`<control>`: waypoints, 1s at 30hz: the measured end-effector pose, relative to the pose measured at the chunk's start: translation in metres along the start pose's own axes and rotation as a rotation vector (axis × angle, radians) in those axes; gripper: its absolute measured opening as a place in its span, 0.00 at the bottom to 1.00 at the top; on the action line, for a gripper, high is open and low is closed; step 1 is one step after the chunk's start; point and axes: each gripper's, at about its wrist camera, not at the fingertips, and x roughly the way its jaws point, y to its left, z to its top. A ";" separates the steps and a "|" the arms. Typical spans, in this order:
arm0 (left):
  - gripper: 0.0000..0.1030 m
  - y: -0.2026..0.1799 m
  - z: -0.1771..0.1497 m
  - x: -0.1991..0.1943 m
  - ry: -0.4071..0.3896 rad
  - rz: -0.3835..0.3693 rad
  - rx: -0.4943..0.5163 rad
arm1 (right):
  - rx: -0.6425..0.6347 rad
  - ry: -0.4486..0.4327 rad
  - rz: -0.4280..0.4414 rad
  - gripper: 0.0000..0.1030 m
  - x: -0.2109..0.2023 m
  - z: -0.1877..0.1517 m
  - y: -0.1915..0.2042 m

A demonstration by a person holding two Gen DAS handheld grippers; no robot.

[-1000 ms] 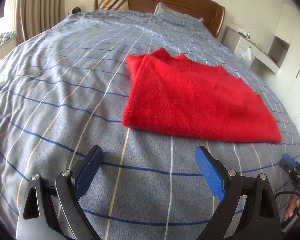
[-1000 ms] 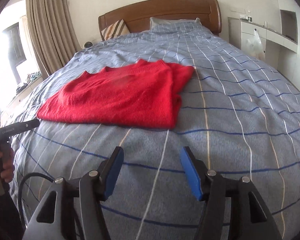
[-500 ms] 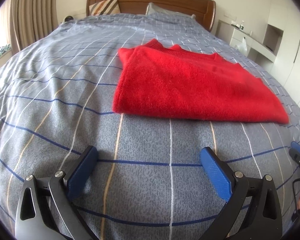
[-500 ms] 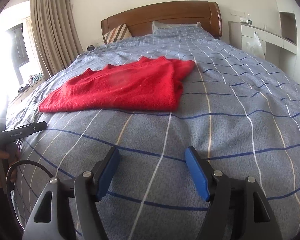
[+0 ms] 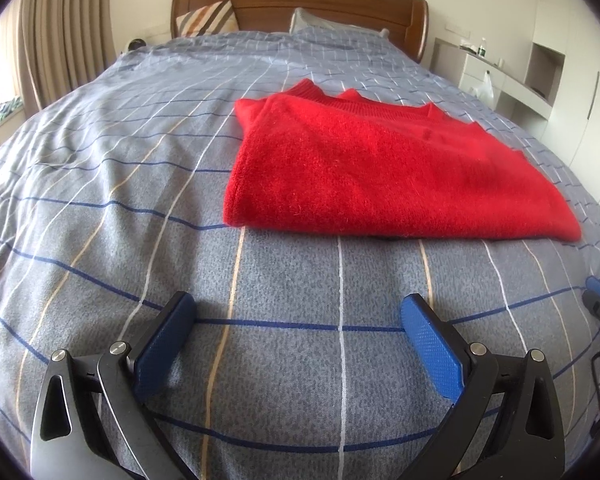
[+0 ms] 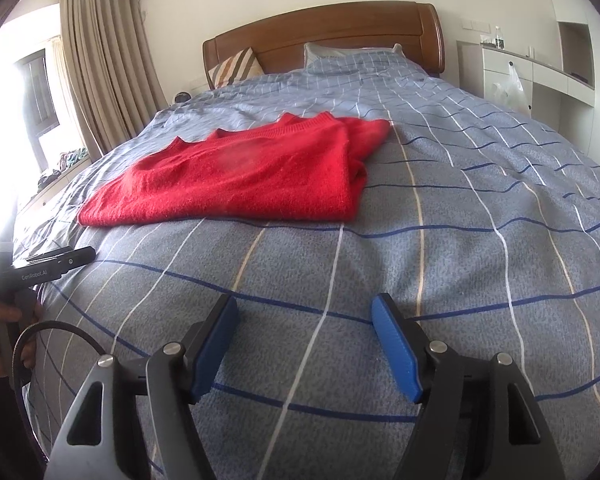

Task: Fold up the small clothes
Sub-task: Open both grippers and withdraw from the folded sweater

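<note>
Lying folded into a flat rectangle mid-bed: red sweater (image 5: 384, 172), well clear of both grippers. Hovering wide open, holding nothing: left gripper (image 5: 300, 340). Likewise gaping, empty: right gripper (image 6: 306, 344). Looking nearly done, maybe one more fold pending.

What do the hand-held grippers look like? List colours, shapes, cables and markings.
Left hand-held gripper: two blue, dimpled finger pads on black linkage arms with silver pivot pins. Right hand-held gripper: the same build. Seen from the right wrist, the left unit's black body reads "GenRobot.AI", with a black cable looping below.
</note>
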 end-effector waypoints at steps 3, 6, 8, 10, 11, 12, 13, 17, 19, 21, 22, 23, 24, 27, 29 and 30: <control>0.99 0.000 0.000 0.000 0.001 0.001 0.000 | 0.000 0.000 0.000 0.68 0.000 0.000 0.000; 0.99 -0.001 0.001 0.001 0.011 0.009 0.006 | 0.000 0.000 0.000 0.68 0.000 0.000 0.000; 0.99 -0.004 0.000 -0.002 0.019 0.026 0.025 | 0.000 0.000 -0.001 0.68 0.000 0.000 0.000; 0.99 -0.009 -0.004 -0.007 0.027 0.047 0.061 | -0.001 0.000 -0.003 0.68 0.000 0.000 0.000; 0.99 -0.012 -0.006 -0.011 0.029 0.053 0.080 | -0.002 -0.001 -0.005 0.68 0.000 -0.001 0.000; 0.99 -0.013 -0.008 -0.016 0.031 0.052 0.095 | -0.002 -0.001 -0.007 0.68 0.000 -0.001 0.001; 0.99 -0.012 -0.010 -0.021 0.035 0.045 0.101 | -0.002 -0.001 -0.009 0.68 0.000 -0.001 0.001; 0.99 0.001 -0.012 -0.041 0.058 -0.005 0.050 | 0.000 -0.003 -0.012 0.68 -0.001 -0.002 0.000; 0.99 0.012 -0.009 -0.050 0.047 -0.007 0.013 | 0.002 -0.002 -0.012 0.68 -0.002 -0.003 0.000; 0.99 0.024 -0.004 -0.057 0.027 0.009 -0.019 | 0.013 0.012 -0.016 0.68 -0.005 -0.001 0.000; 0.99 0.031 -0.002 -0.059 0.017 0.020 -0.032 | 0.024 0.023 -0.016 0.68 -0.008 0.000 -0.001; 0.99 0.036 0.000 -0.060 0.008 0.032 -0.042 | 0.047 0.032 -0.007 0.68 -0.012 0.003 -0.004; 0.99 0.041 0.001 -0.061 -0.001 0.046 -0.049 | 0.081 0.033 0.011 0.67 -0.017 0.008 -0.009; 0.99 0.049 -0.004 -0.058 -0.015 0.077 -0.065 | 0.211 -0.008 0.056 0.68 -0.034 0.038 -0.038; 0.99 0.049 -0.013 -0.057 -0.022 0.067 -0.071 | 0.283 -0.026 0.072 0.68 -0.038 0.070 -0.063; 0.99 0.047 -0.017 -0.058 -0.031 0.056 -0.072 | 0.313 -0.027 0.074 0.68 -0.037 0.088 -0.076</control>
